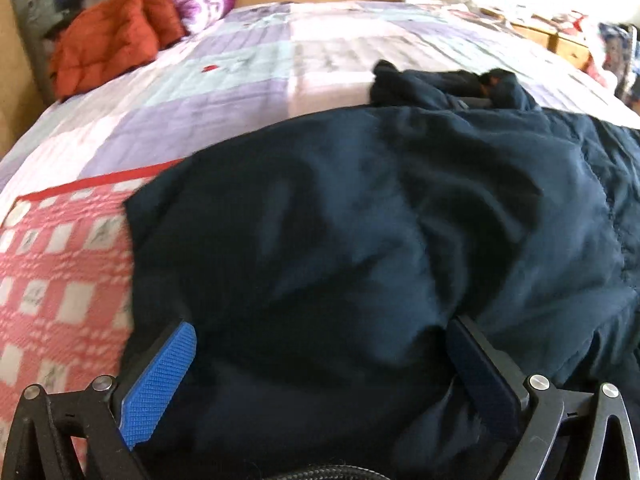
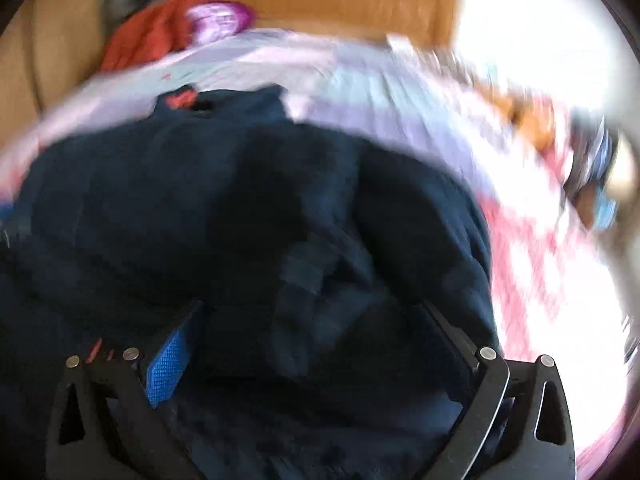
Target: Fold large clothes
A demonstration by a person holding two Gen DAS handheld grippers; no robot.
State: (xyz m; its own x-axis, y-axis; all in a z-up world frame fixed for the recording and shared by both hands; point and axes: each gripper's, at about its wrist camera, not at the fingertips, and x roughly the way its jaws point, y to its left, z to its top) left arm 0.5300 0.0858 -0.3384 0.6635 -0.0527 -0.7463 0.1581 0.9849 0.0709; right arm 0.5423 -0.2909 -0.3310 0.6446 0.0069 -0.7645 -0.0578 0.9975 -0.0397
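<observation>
**Dark navy garment spread on the bed**

The bed (image 1: 248,68) has a lilac patchwork quilt. On its near part lies the large navy garment (image 1: 360,208), rumpled, partly over a pink checked blanket (image 1: 60,272). An orange jacket (image 1: 116,36) lies far away at the headboard. The left gripper (image 1: 320,344) and right gripper (image 2: 312,320) both stand wide apart, released, with navy cloth between the fingers.

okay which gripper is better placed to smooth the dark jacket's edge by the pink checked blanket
Left, probably. The left gripper hangs open over the dark jacket right beside the pink checked blanket; the right gripper sits toward its other side.
</observation>
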